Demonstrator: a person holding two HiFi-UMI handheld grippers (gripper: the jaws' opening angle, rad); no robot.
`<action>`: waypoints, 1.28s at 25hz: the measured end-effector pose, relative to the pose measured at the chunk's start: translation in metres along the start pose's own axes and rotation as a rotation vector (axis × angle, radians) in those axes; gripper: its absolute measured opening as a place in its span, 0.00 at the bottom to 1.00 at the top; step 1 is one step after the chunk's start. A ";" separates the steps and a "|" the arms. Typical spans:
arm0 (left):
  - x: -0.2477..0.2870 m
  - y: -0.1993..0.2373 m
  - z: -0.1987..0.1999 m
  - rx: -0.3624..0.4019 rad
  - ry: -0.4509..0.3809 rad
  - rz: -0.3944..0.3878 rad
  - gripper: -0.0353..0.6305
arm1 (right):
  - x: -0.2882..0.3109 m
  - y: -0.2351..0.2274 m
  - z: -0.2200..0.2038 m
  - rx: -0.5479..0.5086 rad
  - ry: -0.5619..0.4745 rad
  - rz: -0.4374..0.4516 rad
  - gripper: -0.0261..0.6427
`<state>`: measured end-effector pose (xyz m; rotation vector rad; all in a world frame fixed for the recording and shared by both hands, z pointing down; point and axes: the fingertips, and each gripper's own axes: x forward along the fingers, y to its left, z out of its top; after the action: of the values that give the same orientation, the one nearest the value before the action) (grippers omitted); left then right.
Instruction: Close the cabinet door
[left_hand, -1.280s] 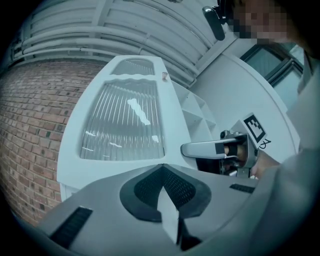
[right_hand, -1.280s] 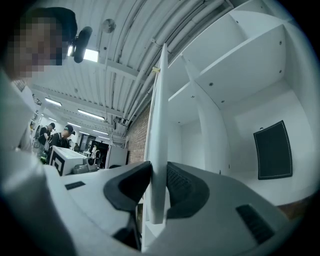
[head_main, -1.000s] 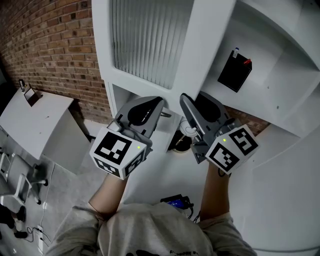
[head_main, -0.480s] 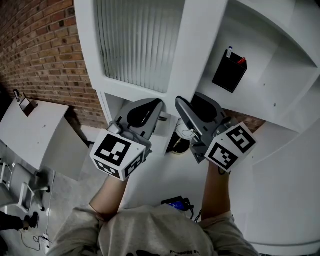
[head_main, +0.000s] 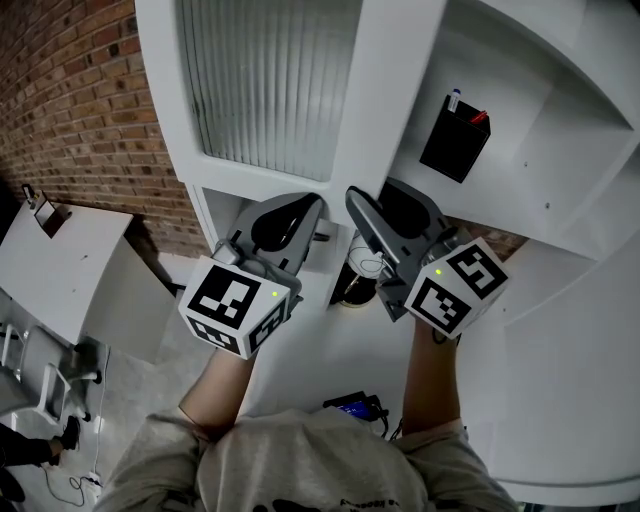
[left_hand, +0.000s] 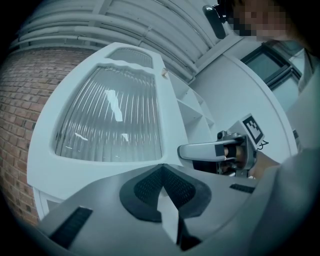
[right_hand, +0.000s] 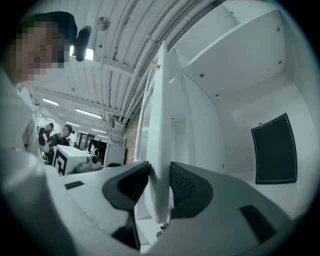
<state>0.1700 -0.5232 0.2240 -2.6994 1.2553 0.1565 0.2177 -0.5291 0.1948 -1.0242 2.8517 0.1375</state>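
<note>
"Brick wall (head_main: 80, 110) on the left, the white cabinet (head_main: 560, 150) beside it. Is it open?"

"Yes. The cabinet door (head_main: 270, 80), ribbed glass, stands swung out at the cabinet's left edge."

"The right gripper (head_main: 352, 195)?"

"Astride the door's free edge, low down. Its jaws have just been opening and are spread."

"The left gripper (head_main: 312, 203)?"

"Jaws pressed together on nothing, near the door's bottom edge."

pouch (head_main: 455, 140) stands on the shelf (head_main: 560, 195), right of the cabinet door (head_main: 270, 80).
</note>
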 end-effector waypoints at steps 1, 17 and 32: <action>0.000 0.000 -0.001 0.000 0.000 -0.001 0.06 | 0.000 -0.001 -0.001 0.001 0.000 -0.003 0.22; 0.009 0.004 -0.004 -0.005 0.001 -0.018 0.06 | 0.002 -0.013 -0.004 -0.007 0.003 -0.080 0.24; 0.018 0.008 -0.007 -0.008 0.013 -0.030 0.06 | 0.003 -0.024 -0.005 -0.048 -0.003 -0.201 0.25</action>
<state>0.1753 -0.5433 0.2270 -2.7286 1.2192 0.1409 0.2301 -0.5500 0.1985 -1.3108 2.7338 0.1906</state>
